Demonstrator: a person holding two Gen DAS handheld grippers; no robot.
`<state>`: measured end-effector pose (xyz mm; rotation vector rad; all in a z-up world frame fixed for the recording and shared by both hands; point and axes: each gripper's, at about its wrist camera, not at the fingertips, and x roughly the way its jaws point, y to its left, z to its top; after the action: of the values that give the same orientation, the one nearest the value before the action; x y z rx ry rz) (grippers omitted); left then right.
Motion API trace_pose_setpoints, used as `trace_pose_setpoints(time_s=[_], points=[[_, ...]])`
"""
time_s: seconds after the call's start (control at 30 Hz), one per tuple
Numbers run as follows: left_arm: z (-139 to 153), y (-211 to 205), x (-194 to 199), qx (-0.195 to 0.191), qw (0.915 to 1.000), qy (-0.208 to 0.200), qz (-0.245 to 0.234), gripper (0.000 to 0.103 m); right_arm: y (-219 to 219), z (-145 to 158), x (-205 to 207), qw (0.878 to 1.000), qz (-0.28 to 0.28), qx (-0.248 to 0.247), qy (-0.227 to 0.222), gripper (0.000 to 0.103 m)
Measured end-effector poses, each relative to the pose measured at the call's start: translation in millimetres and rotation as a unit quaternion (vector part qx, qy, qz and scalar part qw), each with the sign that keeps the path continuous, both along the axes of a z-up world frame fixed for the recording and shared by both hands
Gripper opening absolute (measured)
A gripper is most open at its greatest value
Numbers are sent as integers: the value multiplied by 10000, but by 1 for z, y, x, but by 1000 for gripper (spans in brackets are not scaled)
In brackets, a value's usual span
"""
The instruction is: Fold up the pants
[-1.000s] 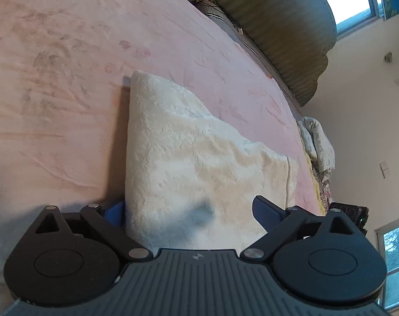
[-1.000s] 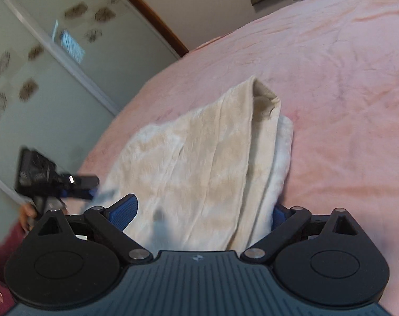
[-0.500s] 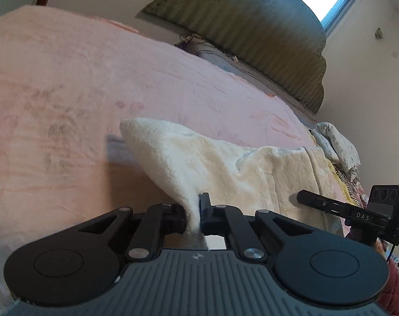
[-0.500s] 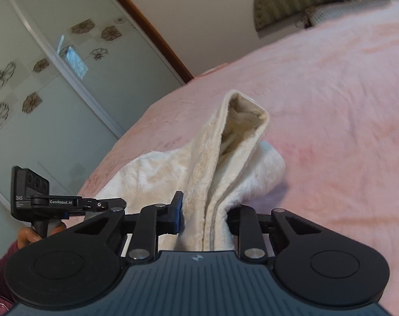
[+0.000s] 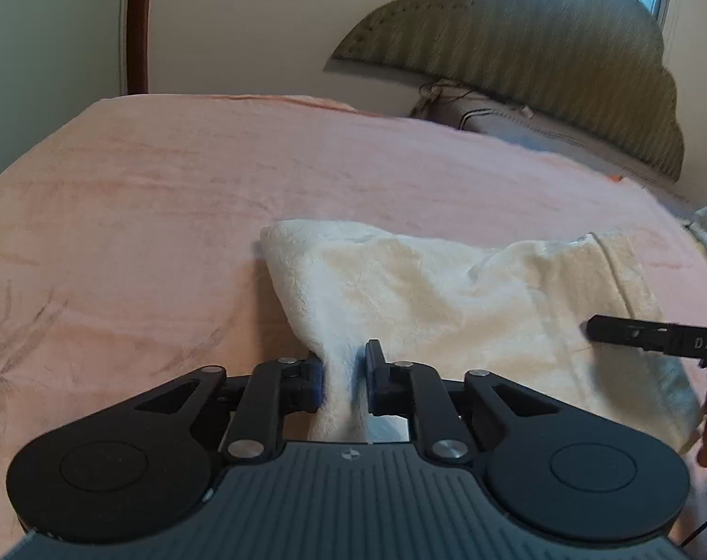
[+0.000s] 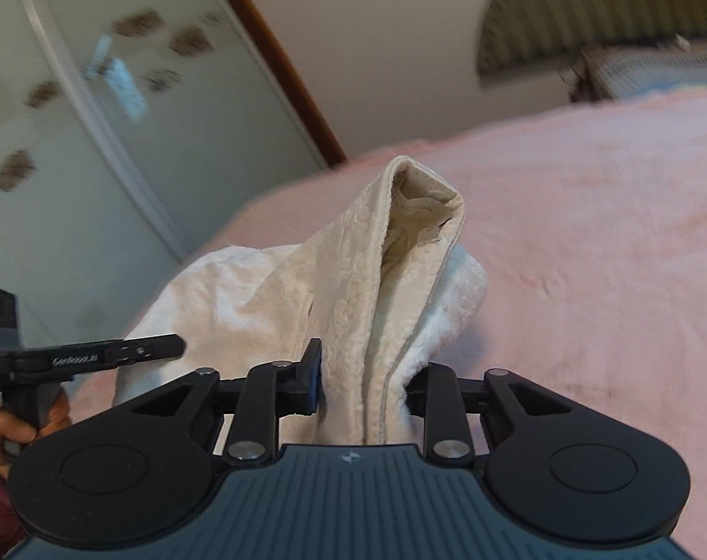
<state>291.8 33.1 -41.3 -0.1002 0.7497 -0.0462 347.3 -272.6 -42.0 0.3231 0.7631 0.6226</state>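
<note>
Cream fleece pants (image 5: pixel 446 298) lie folded on the pink bed, their near edge raised. My left gripper (image 5: pixel 345 368) pinches a narrow bunch of that edge at the left corner; its jaws are opening a little, and the pads still press the cloth. In the right wrist view, the pants (image 6: pixel 353 289) rise as a thick folded ridge with the waistband and label at its top. My right gripper (image 6: pixel 362 373) holds several layers of it; its jaws are opening too, with cloth filling the gap. Each tool's fingers (image 5: pixel 633 333) (image 6: pixel 120 354) show in the other's view.
A pink blanket (image 5: pixel 166 233) covers the bed on all sides of the pants. A green padded headboard (image 5: pixel 540 46) and a pillow (image 5: pixel 516 121) stand at the far end. Frosted sliding doors (image 6: pixel 73 140) lie beyond the bed's left side. A hand (image 6: pixel 8 429) grips the left tool.
Both grippers went from wide open around the pants' near edge to shut on it. Both then rose and tilted up, lifting the edge off the blanket.
</note>
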Motion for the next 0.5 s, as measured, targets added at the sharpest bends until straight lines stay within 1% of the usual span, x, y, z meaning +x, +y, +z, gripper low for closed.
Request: trace_pose_setpoints(time_s=[0.03, 0.07, 0.1, 0.13, 0.17, 0.2, 0.23, 0.27, 0.3, 0.33, 0.37, 0.4, 0.43, 0.47, 0.5], points=[[-1, 0, -2, 79, 9999, -62, 3, 31, 1, -7, 1, 9997, -143, -152, 84, 43], [0, 1, -6, 99, 9999, -107, 29, 41, -3, -11, 0, 9996, -225, -91, 145, 49], [3, 4, -10, 63, 9999, -121, 58, 43, -10, -13, -4, 9994, -304, 58, 182, 50], [6, 7, -16, 66, 9998, -142, 111, 47, -16, -11, -12, 9989, -448, 52, 124, 52], [10, 9, -23, 68, 9997, -195, 125, 52, -22, -5, -24, 9978, -642, -143, -47, 52], [13, 12, -32, 61, 9996, -229, 156, 57, -26, 4, -38, 9949, -840, -445, -348, 53], [17, 14, -41, 10, 9994, -255, 233, 66, -28, 14, -54, 9899, -962, -755, -717, 54], [20, 15, -52, -59, 9992, -292, 276, 72, -27, 24, -71, 9842, -946, -1025, -1088, 54], [22, 15, -60, -95, 9991, -321, 258, 74, -23, 33, -90, 9793, -745, -1204, -1445, 54], [23, 14, -69, -77, 9992, -317, 246, 76, -19, 38, -104, 9777, -407, -1231, -1650, 54], [21, 9, -76, 0, 9993, -286, 243, 78, -12, 41, -117, 9775, -1, -1162, -1758, 54], [18, 4, -80, 168, 9993, -218, 239, 80, -4, 42, -125, 9778, 388, -1084, -1751, 53], [14, -1, -81, 376, 9989, -136, 247, 82, 5, 38, -130, 9778, 765, -1084, -1625, 52], [7, -6, -78, 623, 9976, -52, 290, 85, 13, 31, -131, 9763, 1042, -1200, -1470, 52], [4, -7, -76, 753, 9964, 1, 390, 85, 23, 21, -131, 9730, 1119, -1488, -1365, 51]])
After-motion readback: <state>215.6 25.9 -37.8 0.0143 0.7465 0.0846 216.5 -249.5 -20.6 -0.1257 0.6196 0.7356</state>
